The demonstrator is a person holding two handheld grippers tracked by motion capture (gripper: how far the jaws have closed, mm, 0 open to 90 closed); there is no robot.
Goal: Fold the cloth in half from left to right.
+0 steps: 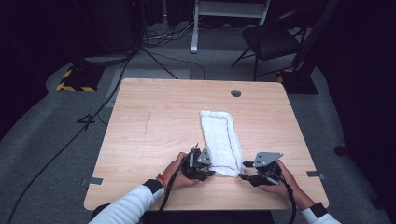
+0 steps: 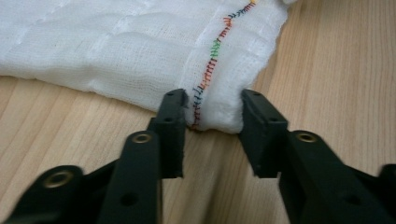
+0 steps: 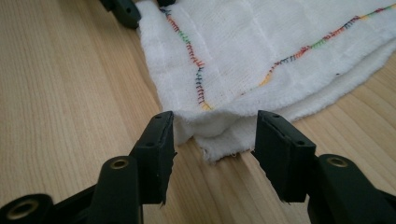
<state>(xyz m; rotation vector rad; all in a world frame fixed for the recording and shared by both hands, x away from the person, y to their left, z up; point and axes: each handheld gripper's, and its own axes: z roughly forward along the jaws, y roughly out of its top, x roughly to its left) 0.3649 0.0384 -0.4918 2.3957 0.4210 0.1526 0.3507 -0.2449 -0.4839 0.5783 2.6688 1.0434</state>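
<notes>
The cloth (image 1: 221, 141) is lying lengthwise on the bench (image 1: 154, 135), running away from the person. Both grippers, left (image 2: 213, 119) and right (image 3: 214, 135), are straddling its near corners (jaws spread, not yet clenched).

Tables: one, light wood (image 1: 154, 135), at centre.
Cloths: one, white (image 1: 219, 140), folded in layers, right of centre on the table.
Stitched lines on the cloth: one, multicoloured (image 2: 212, 60), running along near the edge.
Grippers: two, left gripper (image 1: 204, 169) and right gripper (image 1: 246, 170), both at the cloth's near end.
Hands: two, left hand (image 1: 180, 172) and right hand (image 1: 280, 179), at the near edge.
Round holes in the tabletop: one (image 1: 236, 93), far right.
Chairs: one, black (image 1: 271, 42), on the floor far right.
</notes>
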